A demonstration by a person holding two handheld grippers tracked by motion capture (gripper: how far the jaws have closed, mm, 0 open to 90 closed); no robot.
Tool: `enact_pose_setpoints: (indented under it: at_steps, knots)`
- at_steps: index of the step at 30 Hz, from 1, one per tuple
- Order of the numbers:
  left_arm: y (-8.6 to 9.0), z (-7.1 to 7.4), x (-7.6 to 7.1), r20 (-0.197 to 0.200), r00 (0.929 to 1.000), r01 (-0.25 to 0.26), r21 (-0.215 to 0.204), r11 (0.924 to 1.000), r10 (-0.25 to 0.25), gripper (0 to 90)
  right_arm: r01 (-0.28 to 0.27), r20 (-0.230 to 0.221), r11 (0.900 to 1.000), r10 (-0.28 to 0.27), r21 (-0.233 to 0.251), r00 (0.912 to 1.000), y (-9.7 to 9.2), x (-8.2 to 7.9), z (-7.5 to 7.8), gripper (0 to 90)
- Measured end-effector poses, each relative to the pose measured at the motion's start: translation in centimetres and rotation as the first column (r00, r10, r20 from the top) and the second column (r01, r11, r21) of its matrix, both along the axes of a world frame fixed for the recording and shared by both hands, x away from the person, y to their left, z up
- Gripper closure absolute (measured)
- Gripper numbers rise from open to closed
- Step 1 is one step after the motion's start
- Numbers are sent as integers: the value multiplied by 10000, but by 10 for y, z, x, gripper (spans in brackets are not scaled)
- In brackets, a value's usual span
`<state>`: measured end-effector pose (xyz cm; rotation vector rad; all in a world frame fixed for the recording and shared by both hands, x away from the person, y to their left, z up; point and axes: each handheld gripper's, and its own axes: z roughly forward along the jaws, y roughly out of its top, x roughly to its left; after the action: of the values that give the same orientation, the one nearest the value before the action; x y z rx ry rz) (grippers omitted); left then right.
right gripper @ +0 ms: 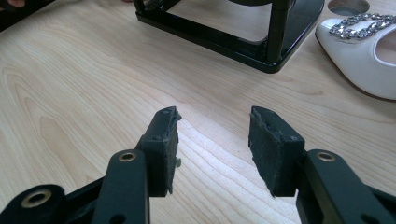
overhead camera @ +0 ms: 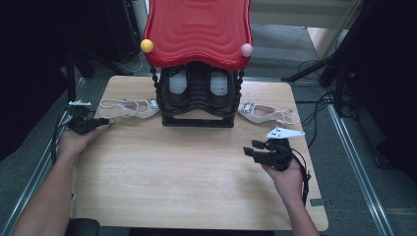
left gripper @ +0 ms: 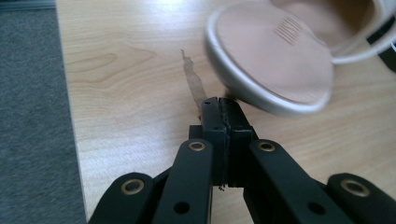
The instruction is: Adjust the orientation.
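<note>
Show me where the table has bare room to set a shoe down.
The wide bare wood in front of the rack, between the left gripper and right gripper, is free. The back edge is crowded: a left shoe and right shoe flank the rack.

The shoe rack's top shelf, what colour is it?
Glossy red, with a wavy rippled surface; the top shelf shows best in the high view.

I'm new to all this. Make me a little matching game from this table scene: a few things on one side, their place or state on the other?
1 left gripper
2 right gripper
3 yellow ball
4 pink ball

a jaws apart
b rack top, left corner
c jaws shut beside left shoe
d rack top, right corner

Pairs: 1-c, 2-a, 3-b, 4-d
</note>
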<state>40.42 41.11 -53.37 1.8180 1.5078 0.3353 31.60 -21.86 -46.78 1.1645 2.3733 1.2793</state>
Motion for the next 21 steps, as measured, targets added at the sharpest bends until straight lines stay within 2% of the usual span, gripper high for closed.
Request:
enact_pose_setpoints:
  at_steps: [9,13,15,17,20,21]
  knots:
    - [-1,0,0,-167,9999,22,-145,9999,-24,900,-58,-20,10000,58,-35,10000,2,1,-1,538]
    - [-2,2,-4,-251,9989,385,-158,9991,-389,900,-80,32,10000,80,-16,10000,2,1,0,538]
    - [-5,4,-6,-68,9967,803,-485,9956,-807,900,-64,19,10000,64,4,10000,3,2,0,538]
    - [-14,9,-7,157,9945,1039,-383,9938,-1034,900,-80,25,10000,80,-4,10000,3,2,0,538]
    - [-24,14,-10,191,9908,1336,85,9910,-1337,900,-42,58,10000,42,36,10000,2,1,1,538]
    - [-23,16,-10,201,9906,1348,115,9908,-1350,900,-57,96,10000,57,73,9999,1,1,1,538]
